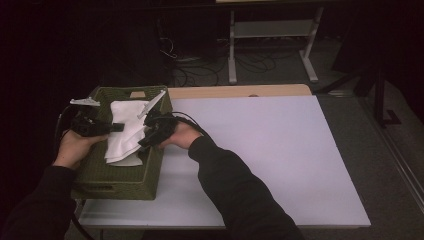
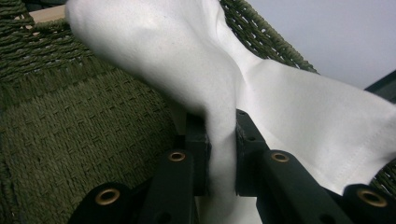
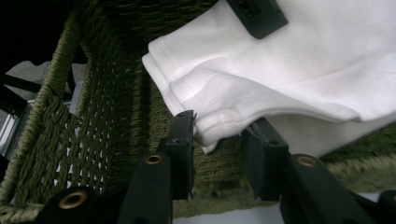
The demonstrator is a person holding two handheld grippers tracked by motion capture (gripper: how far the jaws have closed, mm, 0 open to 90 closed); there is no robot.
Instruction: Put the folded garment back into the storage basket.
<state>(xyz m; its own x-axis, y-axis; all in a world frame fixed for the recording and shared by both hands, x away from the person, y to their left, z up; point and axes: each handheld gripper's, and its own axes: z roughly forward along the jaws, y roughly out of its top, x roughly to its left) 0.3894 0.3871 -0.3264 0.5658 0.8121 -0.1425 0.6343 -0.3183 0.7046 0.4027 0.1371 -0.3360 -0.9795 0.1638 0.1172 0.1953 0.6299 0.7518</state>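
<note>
White cloth (image 1: pixel 125 131) hangs over the open top of the woven green basket (image 1: pixel 125 180), which sits at the table's (image 1: pixel 280 160) near-left corner, about 8 o'clock from the table's middle in the high view. Most of the cloth lies inside the basket's mouth, with one fold trailing toward the near rim.

Left gripper (image 1: pixel 112 127) comes in from 9 o'clock of the cloth. In the left gripper view its jaws are clamped on a gathered fold of the cloth (image 2: pixel 219 154), pads pressing the fabric from both sides — this looks like the anchoring hold, keeping the cloth suspended so it does not slump into the basket (image 2: pixel 84 140) unguided.

Right gripper (image 1: pixel 146 142) sits at 3 o'clock of the cloth, over the basket's right wall. In the right gripper view its jaws stand apart; a folded corner of the cloth (image 3: pixel 210 133) lies between them, brushing the left jaw, clear of the right — no squeeze visible. Reads as a let-go on that side, the corner free to drop against the basket wall (image 3: pixel 93 121).

Judgement: the cloth is being lowered into the basket, one side freed first while the other hand holds it. Risk — the free corner could catch on the rim.
</note>
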